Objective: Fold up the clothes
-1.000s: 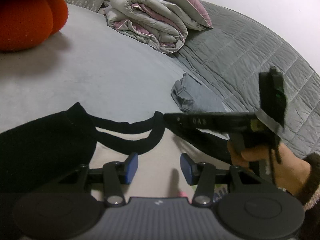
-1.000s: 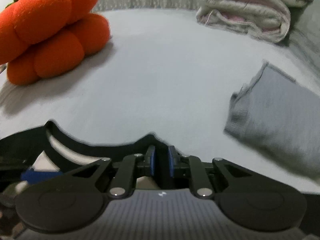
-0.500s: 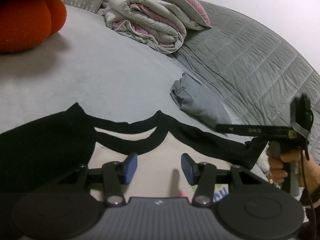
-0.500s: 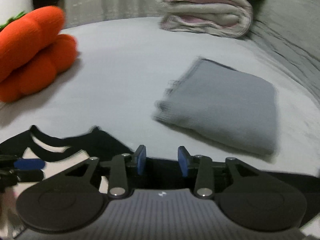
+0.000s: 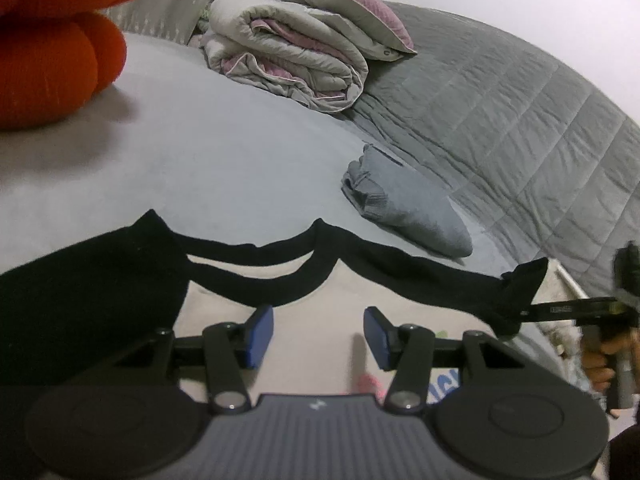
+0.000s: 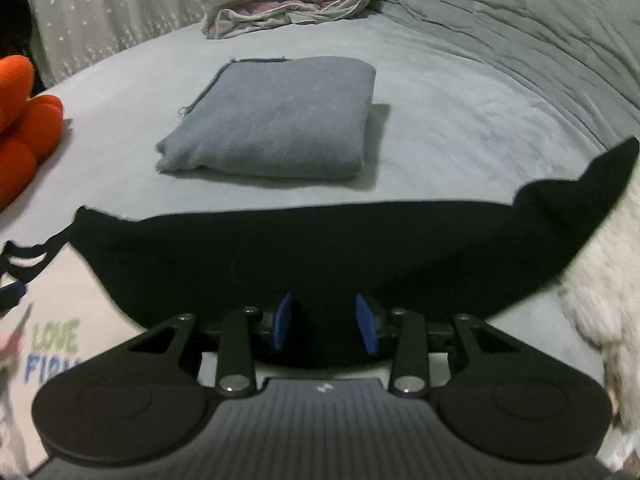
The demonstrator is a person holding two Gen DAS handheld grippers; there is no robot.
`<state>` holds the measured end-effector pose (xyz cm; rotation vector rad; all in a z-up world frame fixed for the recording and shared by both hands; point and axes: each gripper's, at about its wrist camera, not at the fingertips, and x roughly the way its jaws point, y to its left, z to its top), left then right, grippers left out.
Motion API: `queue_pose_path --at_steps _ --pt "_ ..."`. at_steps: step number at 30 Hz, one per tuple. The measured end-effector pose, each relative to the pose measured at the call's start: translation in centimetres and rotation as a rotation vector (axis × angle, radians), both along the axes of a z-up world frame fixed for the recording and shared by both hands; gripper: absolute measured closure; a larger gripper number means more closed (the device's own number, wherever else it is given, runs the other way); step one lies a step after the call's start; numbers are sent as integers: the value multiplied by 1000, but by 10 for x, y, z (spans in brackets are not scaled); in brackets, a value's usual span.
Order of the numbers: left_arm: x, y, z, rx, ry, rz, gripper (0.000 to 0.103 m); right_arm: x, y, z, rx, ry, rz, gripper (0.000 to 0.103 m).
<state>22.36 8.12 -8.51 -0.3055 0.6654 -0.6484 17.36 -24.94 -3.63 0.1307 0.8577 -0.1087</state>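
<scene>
A shirt with a beige body, black sleeves and a black neckband is spread flat on the grey bed, collar toward the far side. Coloured lettering is printed on its front, seen in the right wrist view at the left edge. The right sleeve is stretched out to the right, its cuff raised slightly off the bed.

The left gripper is held low over the chest of the shirt, just near of the neckband. Its blue pads are set wide apart, and nothing is held between them. The right gripper is held over the black sleeve, with cloth seen between and beyond its parted pads; whether the cloth is touched cannot be told. In the left wrist view this gripper is seen at the far right, level and pointing left at the cuff, gripped by a hand on its handle.

A folded grey garment is seen beyond the sleeve, well apart from it. A rolled duvet lies farther off, and an orange cushion is at the left.
</scene>
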Motion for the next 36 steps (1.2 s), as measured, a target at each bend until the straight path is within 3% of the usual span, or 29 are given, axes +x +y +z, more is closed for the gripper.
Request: queue_pose_path --at_steps 6,15,20,30,36 --pt "-35 -15 14 151 18 48 49 -35 5 5 91 6 75 60" --pt "-112 -25 32 390 82 72 42 -80 32 4 94 -32 257 54" --pt "-166 -13 33 445 146 114 40 -101 37 3 132 -6 291 50" --pt "-267 5 38 552 197 176 36 -140 16 -1 157 67 307 48" --pt "-307 27 39 479 251 211 36 -178 -2 2 195 80 277 46"
